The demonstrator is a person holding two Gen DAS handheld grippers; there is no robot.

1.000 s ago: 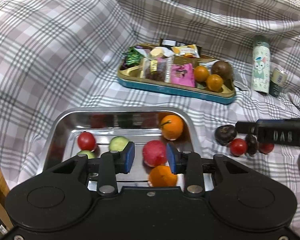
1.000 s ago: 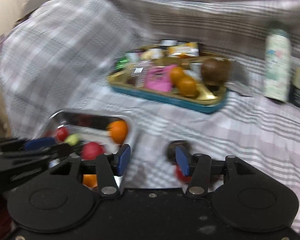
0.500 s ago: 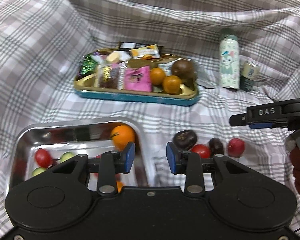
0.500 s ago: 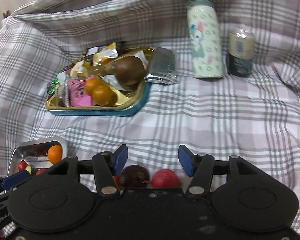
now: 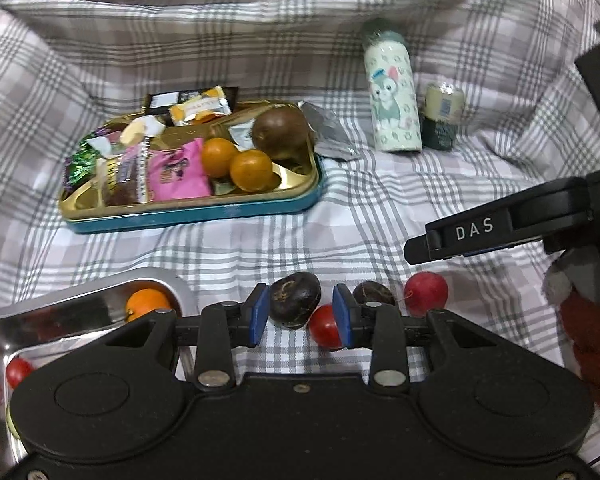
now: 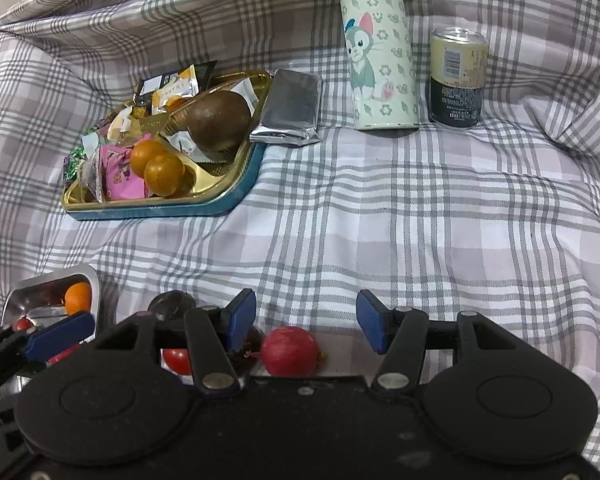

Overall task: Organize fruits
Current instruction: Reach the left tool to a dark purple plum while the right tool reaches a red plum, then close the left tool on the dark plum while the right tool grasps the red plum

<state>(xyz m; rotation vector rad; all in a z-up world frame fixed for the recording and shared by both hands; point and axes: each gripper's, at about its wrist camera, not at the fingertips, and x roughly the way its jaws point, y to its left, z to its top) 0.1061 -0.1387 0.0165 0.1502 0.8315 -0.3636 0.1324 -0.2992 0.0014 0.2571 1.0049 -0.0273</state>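
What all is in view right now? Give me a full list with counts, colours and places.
dark fruits: two, dark brown, on the cloth by the left fingers
cherry tomato: one, red, on the cloth between the dark fruits
red fruit: one, on the cloth ahead of the right gripper
steel tray: one, silver, lower left, holding an orange and a small red fruit
snack tin: one, gold and teal, with wrappers, two small oranges and a brown fruit
foil packet: one, silver, beside the tin
bottle: one, pale green
can: one
plaid cloth: grey-white, underneath
left gripper: open
right gripper: open
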